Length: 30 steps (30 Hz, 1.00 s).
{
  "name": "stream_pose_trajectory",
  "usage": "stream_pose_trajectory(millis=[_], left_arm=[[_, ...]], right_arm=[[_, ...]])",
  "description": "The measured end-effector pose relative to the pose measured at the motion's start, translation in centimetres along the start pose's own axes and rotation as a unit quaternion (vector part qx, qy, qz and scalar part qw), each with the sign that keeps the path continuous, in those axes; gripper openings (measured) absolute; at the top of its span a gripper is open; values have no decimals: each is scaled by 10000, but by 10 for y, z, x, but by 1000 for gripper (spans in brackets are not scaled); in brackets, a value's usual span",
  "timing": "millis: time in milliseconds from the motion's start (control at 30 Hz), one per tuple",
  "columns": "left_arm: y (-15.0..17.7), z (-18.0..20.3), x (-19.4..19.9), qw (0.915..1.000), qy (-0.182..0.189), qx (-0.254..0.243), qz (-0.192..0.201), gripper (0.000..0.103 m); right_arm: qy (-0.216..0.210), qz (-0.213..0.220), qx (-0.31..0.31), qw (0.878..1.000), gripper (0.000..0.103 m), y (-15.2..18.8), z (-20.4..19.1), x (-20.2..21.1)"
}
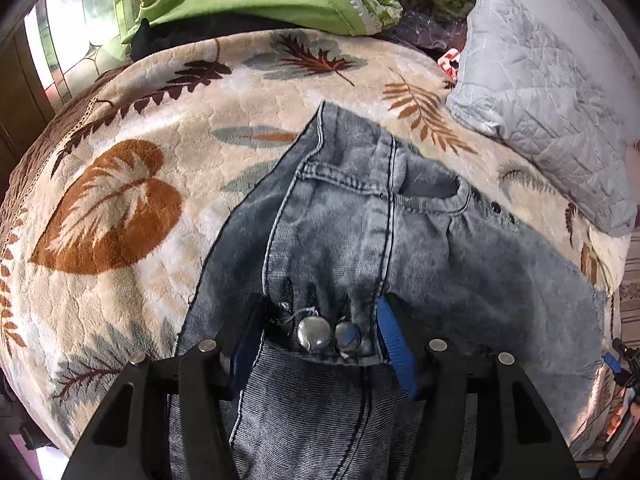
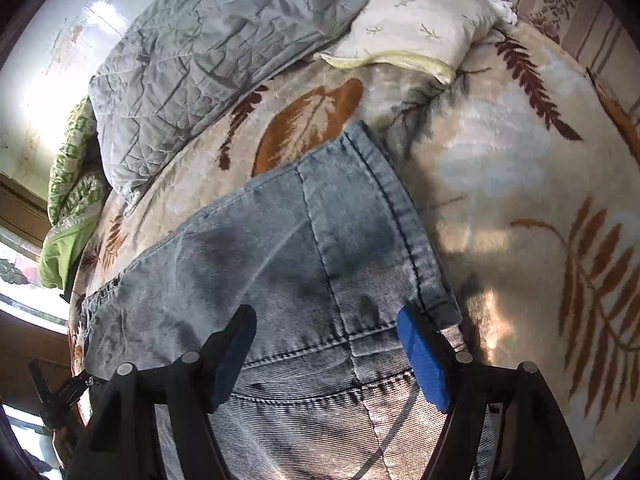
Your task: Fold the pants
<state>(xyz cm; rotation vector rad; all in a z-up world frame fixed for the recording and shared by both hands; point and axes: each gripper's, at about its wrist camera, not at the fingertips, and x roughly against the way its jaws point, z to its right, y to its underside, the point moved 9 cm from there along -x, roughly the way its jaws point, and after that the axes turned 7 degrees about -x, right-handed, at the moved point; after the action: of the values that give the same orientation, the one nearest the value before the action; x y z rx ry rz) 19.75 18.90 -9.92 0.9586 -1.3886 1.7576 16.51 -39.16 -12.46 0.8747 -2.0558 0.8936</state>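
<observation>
A bed under a leaf-print blanket (image 1: pixel 120 208) carries the pants (image 1: pixel 360 232), grey-blue denim lying folded in the middle of it, near a quilted grey pillow (image 1: pixel 540 112). The left claw (image 1: pixel 320 344) stands apart over the waistband by its two metal buttons (image 1: pixel 328 334), gripping nothing. The right claw (image 2: pixel 328 348) is likewise spread over a stitched hem. The denim looks heavy, limp and non-slippery; thick seams and waistband probably offer the firmest hold.
</observation>
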Motion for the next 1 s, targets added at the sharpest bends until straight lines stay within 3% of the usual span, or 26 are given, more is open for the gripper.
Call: stream_pose_trajectory(millis=[67,167,467,633,700,767,833,867,933,1000], left_arm=[[-24,2,9,9992,201,58,342,60],[-54,4,-1,9978,541,182,343,60],[-100,4,-56,9920,1020,736,-99,57],[-107,-6,-74,9877,1120,1071,-225,53],[-108,-7,-82,9870,1135,1088,-323,45],[-111,-8,-86,9867,1131,1120,-329,40],[-115,-7,-88,9882,1058,1066,-294,25],[-116,-7,-90,9899,967,979,-329,5],[-115,-5,-93,9921,848,836,-383,3],[-115,-5,-93,9933,750,805,-348,3]], right_arm=[[-111,212,34,9997,76,-21,-4,12],[-119,524,-11,9986,76,-60,-5,14],[469,238,294,9982,75,-121,2,-54],[710,-115,583,9957,58,-116,8,-83],[745,-96,623,9952,43,-116,11,-84],[772,-109,666,9947,39,-116,12,-85],[785,-108,718,9943,38,-116,11,-84],[783,-101,728,9942,37,-115,11,-84],[833,-96,766,9935,32,-114,11,-84],[922,-95,818,9923,21,-114,10,-85]])
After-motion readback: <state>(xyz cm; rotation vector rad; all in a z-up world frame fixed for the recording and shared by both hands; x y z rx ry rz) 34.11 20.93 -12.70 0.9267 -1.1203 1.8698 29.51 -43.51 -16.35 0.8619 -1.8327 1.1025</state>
